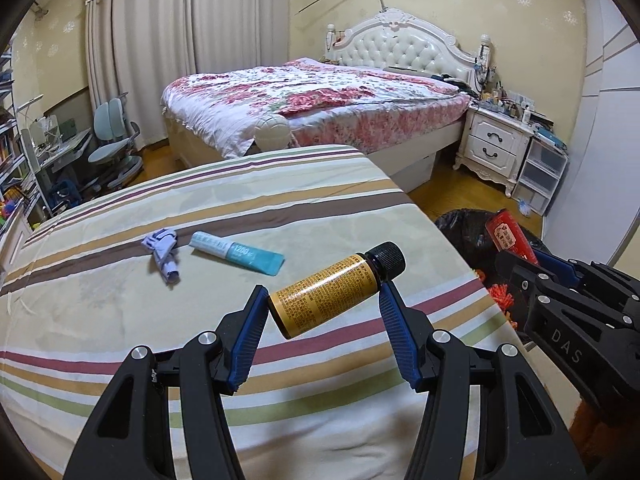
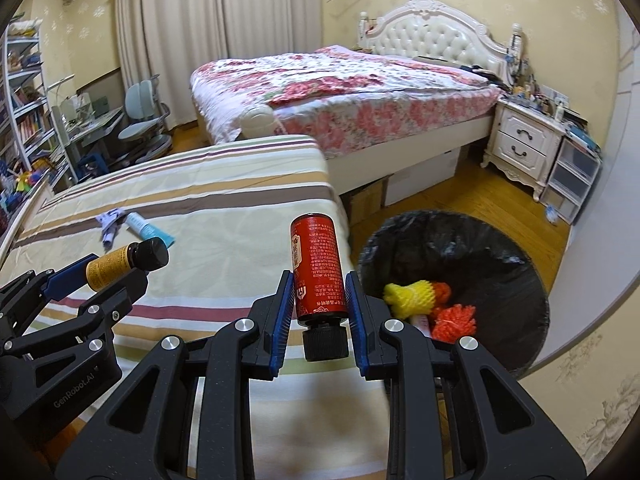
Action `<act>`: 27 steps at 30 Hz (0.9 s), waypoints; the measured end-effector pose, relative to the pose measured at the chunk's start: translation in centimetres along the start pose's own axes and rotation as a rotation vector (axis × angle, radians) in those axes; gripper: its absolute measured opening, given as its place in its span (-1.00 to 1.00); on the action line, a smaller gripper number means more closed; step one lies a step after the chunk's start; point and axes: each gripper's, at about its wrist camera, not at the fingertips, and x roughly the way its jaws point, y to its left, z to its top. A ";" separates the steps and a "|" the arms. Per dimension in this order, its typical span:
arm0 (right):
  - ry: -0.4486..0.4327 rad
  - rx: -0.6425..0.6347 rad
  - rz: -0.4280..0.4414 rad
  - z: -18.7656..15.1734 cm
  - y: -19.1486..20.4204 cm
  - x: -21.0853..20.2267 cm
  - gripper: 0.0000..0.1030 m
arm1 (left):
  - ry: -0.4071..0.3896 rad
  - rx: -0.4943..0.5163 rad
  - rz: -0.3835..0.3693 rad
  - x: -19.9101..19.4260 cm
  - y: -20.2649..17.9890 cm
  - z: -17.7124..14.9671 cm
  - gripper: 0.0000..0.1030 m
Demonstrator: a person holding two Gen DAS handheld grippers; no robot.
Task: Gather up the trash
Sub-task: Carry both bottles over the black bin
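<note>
My left gripper [image 1: 325,297] is shut on a yellow-labelled bottle [image 1: 326,294] with a black cap, held slantwise above the striped cloth. My right gripper [image 2: 318,285] is shut on a red bottle [image 2: 318,270], black cap pointing toward me, at the table's right edge beside the bin. The black-lined trash bin [image 2: 520,264] stands on the floor to the right, with yellow and orange foam nets [image 2: 412,296] inside. On the striped table [image 1: 280,208] lie a crumpled pale-purple paper [image 1: 162,254] and a teal tube [image 1: 236,252]. In the left wrist view the right gripper [image 1: 532,264] holds the red bottle [image 1: 508,236] over the bin.
A bed [image 2: 352,92] with a floral quilt stands behind the table. A white nightstand [image 2: 524,144] and plastic drawers [image 2: 572,180] stand at the right wall. A desk chair [image 2: 140,120] and shelves [image 2: 24,96] are at the left. Wooden floor surrounds the bin.
</note>
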 end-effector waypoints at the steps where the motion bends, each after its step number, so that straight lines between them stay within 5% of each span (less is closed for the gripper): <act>1: -0.004 0.008 -0.010 0.0 -0.6 -0.1 -0.50 | -0.001 0.007 -0.008 0.1 -0.5 0.2 0.10; 27: -0.022 0.191 -0.186 0.9 -13.2 2.0 -0.50 | -0.025 0.127 -0.099 6.0 -12.6 5.1 0.10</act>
